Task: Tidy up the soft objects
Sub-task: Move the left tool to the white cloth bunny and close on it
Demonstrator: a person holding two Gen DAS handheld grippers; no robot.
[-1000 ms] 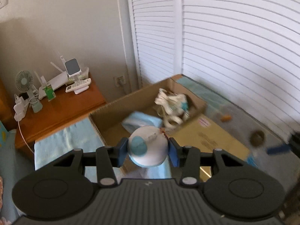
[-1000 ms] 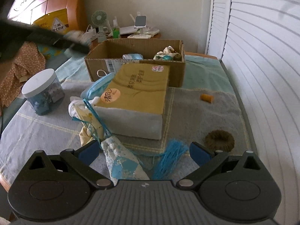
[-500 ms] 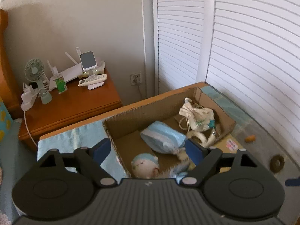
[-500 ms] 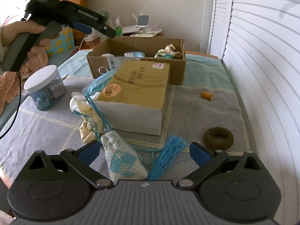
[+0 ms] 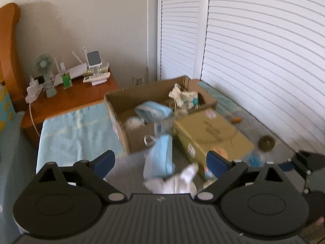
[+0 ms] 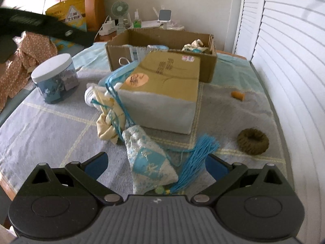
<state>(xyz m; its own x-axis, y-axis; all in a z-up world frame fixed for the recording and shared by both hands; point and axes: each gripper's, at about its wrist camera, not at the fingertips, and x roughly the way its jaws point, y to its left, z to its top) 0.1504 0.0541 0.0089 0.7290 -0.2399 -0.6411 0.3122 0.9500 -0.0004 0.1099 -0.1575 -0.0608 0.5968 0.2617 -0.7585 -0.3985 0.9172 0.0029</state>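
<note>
Bedding in grey and pale-blue checks [image 6: 50, 126] covers the surface beside white louvred doors [image 5: 264, 61], with a wooden nightstand [image 5: 67, 101] behind. Soft items sit in the cardboard box [image 5: 130, 140]; a blue pouch [image 6: 150, 162] lies between the right gripper [image 6: 155, 163] fingers, spread wide. Left gripper [image 5: 160, 160] is likewise spread, empty.

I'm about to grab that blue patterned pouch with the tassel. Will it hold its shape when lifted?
Probably not. The pouch looks like soft, creased fabric, so it will likely sag. Its tassel and cord lie loose, so they should dangle and could snag the cream cloth.
</note>
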